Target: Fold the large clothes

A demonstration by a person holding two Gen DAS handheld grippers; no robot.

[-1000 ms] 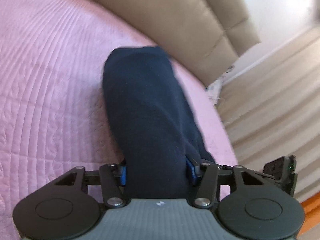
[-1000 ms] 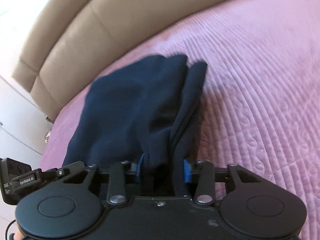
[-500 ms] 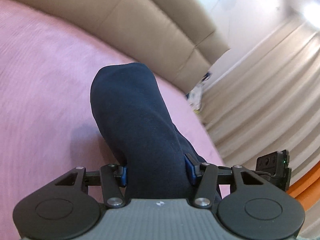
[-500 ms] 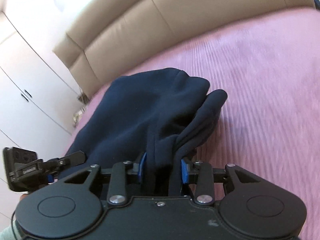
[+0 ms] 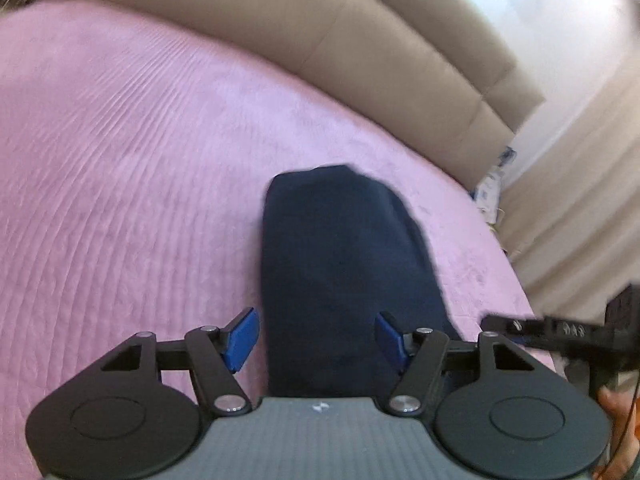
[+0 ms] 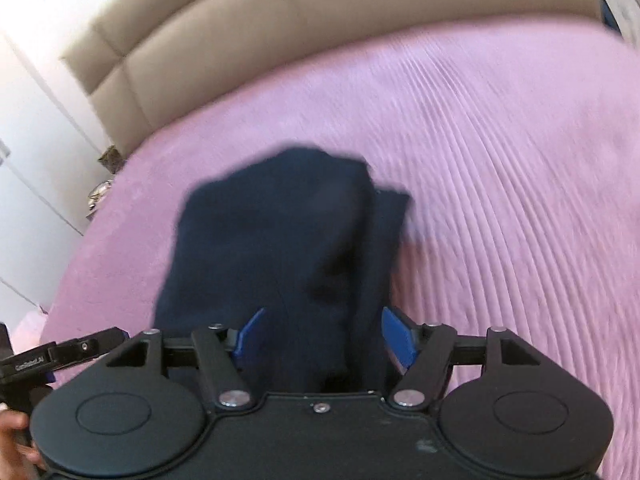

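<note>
Now that both my tongs have sprung apart, left gripper [image 5: 316,338] and right gripper [image 6: 322,336] release the navy garment [image 5: 340,264] at twelve o'clock; fold laid.

garment [image 5: 344,264] on bedspread [image 5: 132,184], headboard [image 5: 320,32] behind

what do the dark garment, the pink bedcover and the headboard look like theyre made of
Navy garment: soft matte knit, perhaps fleece or jersey; it drapes in rounded folds without shine.
Pink bedcover: quilted fabric, stitched in curved parallel ridges.
Headboard: beige padded panels with seams and a slight sheen, likely leather or faux leather.
</note>
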